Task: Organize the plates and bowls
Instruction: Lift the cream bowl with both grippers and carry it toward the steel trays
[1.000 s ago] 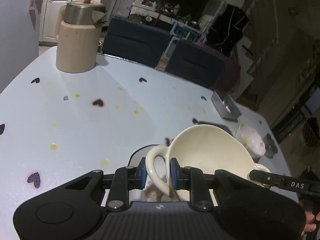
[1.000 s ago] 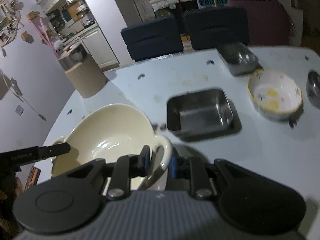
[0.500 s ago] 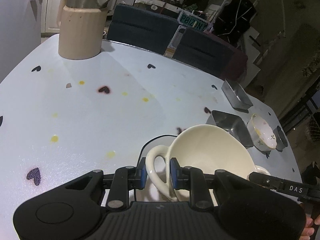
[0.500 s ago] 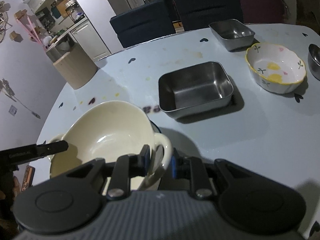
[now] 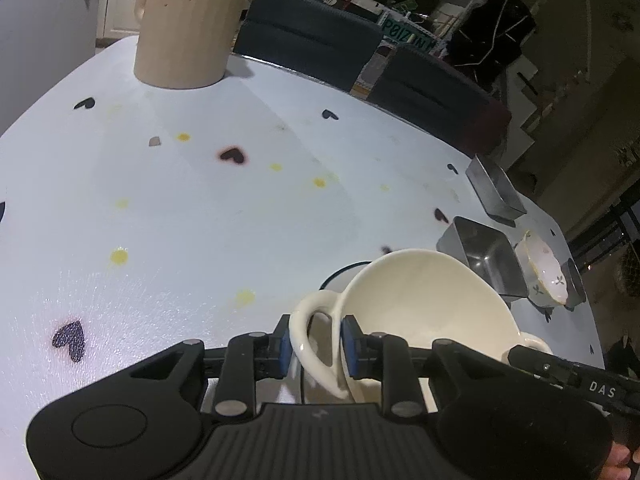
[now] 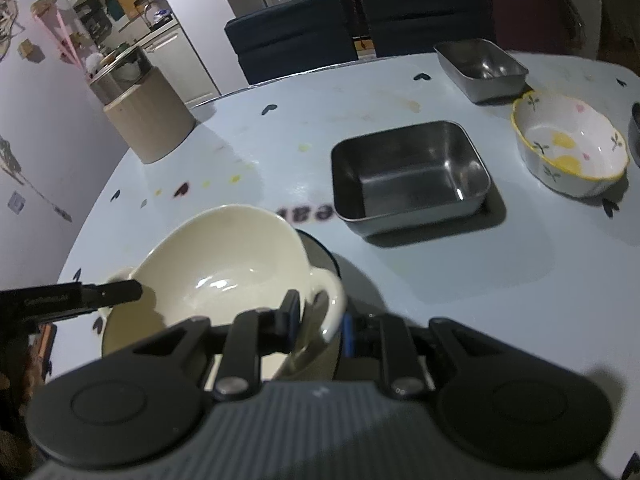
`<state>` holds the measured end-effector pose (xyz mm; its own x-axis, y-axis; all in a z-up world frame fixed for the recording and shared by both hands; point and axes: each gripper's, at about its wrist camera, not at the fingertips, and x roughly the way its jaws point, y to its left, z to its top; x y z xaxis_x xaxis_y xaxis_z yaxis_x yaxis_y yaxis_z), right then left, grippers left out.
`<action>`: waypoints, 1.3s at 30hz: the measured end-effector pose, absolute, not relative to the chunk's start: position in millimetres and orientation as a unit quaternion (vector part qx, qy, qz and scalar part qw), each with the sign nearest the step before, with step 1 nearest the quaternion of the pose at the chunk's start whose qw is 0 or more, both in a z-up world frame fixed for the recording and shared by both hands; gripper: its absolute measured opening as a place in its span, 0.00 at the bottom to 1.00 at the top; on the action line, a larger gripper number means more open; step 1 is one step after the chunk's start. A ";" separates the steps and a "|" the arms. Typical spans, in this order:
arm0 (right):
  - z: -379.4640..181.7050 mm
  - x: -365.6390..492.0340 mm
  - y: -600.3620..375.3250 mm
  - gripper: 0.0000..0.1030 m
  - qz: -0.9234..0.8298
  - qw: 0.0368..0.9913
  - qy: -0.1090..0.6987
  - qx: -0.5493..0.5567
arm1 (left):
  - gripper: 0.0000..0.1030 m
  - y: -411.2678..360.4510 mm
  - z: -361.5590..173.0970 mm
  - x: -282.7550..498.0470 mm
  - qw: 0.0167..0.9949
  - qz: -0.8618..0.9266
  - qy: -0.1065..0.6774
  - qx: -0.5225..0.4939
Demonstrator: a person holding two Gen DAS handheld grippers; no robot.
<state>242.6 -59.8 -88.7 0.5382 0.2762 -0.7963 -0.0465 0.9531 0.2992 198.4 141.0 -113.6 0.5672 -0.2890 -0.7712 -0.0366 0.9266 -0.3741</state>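
A cream bowl (image 5: 420, 308) (image 6: 224, 256) with two loop handles hangs tilted just over a dark-rimmed dish (image 6: 326, 260) on the white table (image 5: 200, 208). My left gripper (image 5: 316, 344) has one handle between its blue pads. Its jaws are opening slightly, and the pads still touch the handle. My right gripper (image 6: 320, 322) is shut on the opposite handle. Each gripper's finger shows at the far side of the bowl in the other wrist view. The bowl hides most of the dish.
A steel rectangular tray (image 6: 408, 176) sits just beyond the bowl, with a second steel tray (image 6: 480, 68) further back. A floral bowl (image 6: 568, 148) stands to the right. A beige jug (image 5: 184, 32) stands at the far left, with dark chairs (image 6: 288, 48) behind the table.
Both grippers have sunk toward the table with the cream bowl, which now sits lower over the dark-rimmed dish. The trays and the floral bowl have not moved.
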 end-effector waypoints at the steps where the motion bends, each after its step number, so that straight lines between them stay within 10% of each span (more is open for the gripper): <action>1: -88.9 243.0 -58.9 0.24 0.094 0.868 0.472 0.120 | 0.27 141.9 -114.8 199.1 0.866 -0.072 0.461 -0.178; 39: -90.2 248.9 -53.1 0.22 0.104 0.861 0.488 0.101 | 0.35 134.6 -132.0 208.9 0.862 -0.063 0.485 -0.133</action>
